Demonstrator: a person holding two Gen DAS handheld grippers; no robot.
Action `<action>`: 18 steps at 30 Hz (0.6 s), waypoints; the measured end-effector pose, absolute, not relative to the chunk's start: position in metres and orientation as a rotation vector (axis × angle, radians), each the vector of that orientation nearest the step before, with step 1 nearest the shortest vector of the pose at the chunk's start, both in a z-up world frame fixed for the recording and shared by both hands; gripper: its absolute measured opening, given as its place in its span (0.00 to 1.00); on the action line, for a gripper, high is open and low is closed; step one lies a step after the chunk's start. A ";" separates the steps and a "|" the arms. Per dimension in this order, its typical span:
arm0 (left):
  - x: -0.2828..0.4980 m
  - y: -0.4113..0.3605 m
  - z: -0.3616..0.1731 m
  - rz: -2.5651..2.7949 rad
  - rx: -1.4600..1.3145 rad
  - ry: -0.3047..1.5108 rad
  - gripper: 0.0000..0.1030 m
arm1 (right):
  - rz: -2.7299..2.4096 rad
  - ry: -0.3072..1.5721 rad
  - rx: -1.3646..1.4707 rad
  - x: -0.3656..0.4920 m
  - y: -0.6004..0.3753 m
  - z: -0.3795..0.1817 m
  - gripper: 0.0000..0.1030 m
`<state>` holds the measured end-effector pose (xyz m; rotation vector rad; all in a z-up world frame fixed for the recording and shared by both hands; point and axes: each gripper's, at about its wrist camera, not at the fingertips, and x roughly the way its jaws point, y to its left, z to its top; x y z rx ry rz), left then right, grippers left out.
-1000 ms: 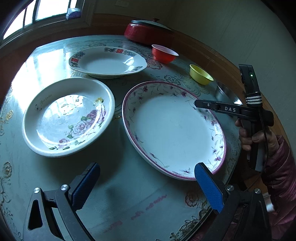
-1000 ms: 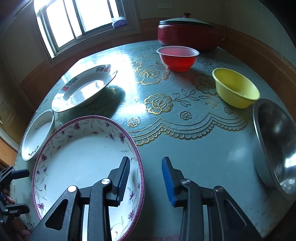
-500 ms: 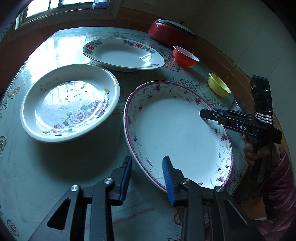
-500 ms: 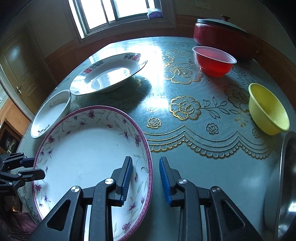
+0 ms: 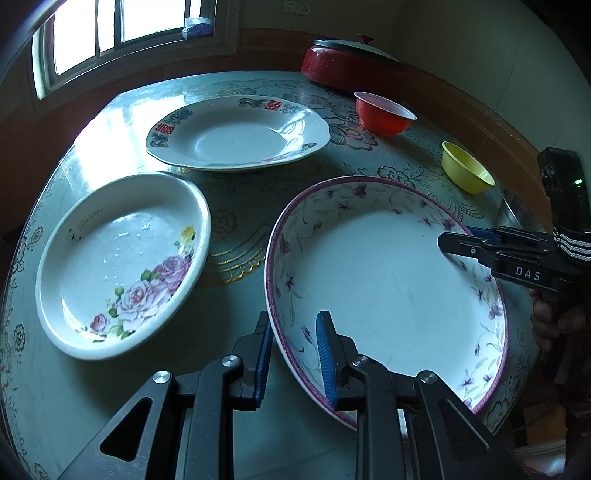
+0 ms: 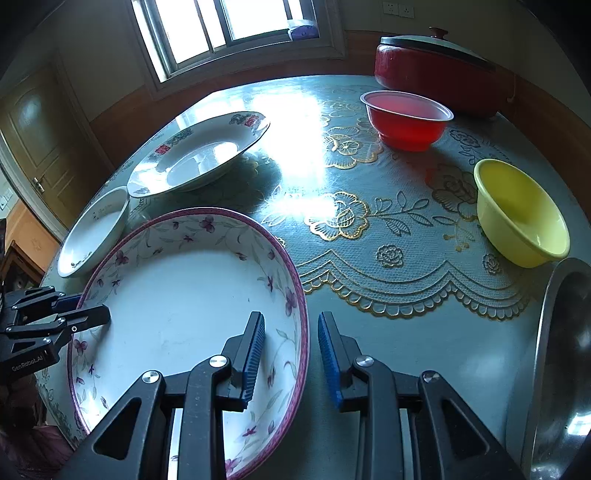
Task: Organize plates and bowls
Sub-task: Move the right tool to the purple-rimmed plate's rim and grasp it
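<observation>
A large purple-rimmed plate (image 5: 388,280) lies on the table and also shows in the right wrist view (image 6: 177,306). My left gripper (image 5: 291,350) straddles its near rim, jaws narrowed with one pad on each side. My right gripper (image 6: 291,354) straddles the opposite rim the same way; it shows in the left wrist view (image 5: 476,243). I cannot tell whether the pads touch the rim. A rose plate (image 5: 122,258) and a red-character plate (image 5: 236,136) sit to the left and behind. Red bowl (image 6: 406,118), yellow bowl (image 6: 521,214) and steel bowl (image 6: 557,362) sit to the right.
A red lidded pot (image 6: 436,70) stands at the table's far edge by the wall. The round table (image 6: 388,325) has a floral cover. A window (image 6: 229,29) is behind. The plates lie close together, with narrow gaps between their rims.
My left gripper has narrowed from wide open and moved forward onto the purple-rimmed plate's near rim. My right gripper has shifted left so the plate's far rim lies between its pads.
</observation>
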<state>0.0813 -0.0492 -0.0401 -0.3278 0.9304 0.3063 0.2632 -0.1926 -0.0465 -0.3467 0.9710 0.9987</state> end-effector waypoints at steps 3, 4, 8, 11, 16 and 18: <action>0.090 -0.050 -0.040 0.314 -0.321 0.935 0.23 | 0.999 0.958 -0.347 0.263 -0.190 -0.047 0.29; 0.090 -0.051 -0.039 0.320 -0.315 0.941 0.22 | 0.996 0.952 -0.352 0.262 -0.189 -0.047 0.29; 0.078 -0.052 -0.036 0.323 -0.318 0.945 0.18 | 1.024 0.952 -0.353 0.258 -0.193 -0.048 0.30; 0.065 -0.055 -0.032 0.310 -0.320 0.945 0.18 | 1.034 0.990 -0.292 0.260 -0.205 -0.047 0.30; 0.054 -0.059 -0.030 0.276 -0.318 0.953 0.21 | 1.020 1.027 -0.217 0.252 -0.227 -0.048 0.30; 0.053 -0.060 -0.030 0.265 -0.311 0.953 0.21 | 0.999 1.023 -0.206 0.244 -0.234 -0.048 0.25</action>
